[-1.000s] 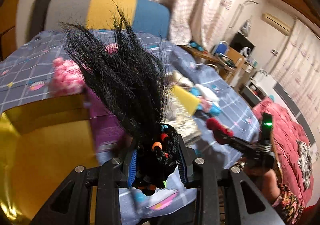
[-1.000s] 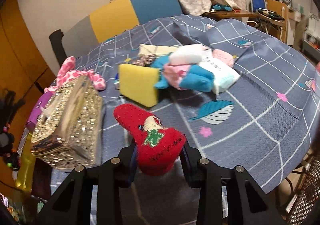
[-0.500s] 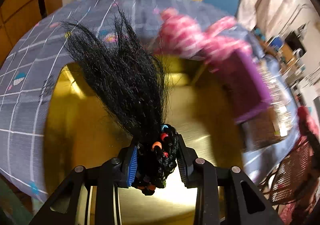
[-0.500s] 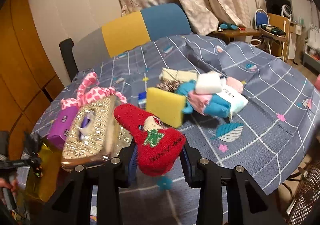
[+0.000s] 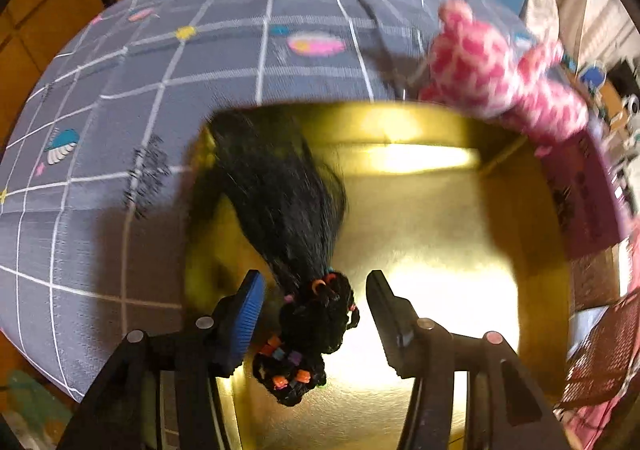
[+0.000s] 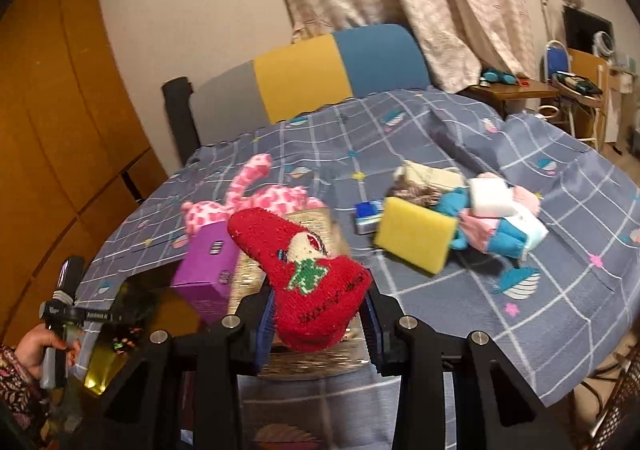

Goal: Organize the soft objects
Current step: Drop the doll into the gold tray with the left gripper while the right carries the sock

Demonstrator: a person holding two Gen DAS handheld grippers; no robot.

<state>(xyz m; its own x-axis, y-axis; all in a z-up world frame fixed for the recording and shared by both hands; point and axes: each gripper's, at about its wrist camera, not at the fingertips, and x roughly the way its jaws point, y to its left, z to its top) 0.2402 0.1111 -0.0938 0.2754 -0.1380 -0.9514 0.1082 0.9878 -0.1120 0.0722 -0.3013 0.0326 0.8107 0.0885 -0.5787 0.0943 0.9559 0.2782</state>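
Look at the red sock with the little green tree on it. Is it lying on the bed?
No. The red sock is up off the bedspread, pinched in the right gripper.

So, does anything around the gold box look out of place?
Yes. The black hairpiece with coloured beads lies half out of the shiny gold box, its long strands over the left wall. The left gripper has just been opening its jaws; neither pad presses on the hairpiece.
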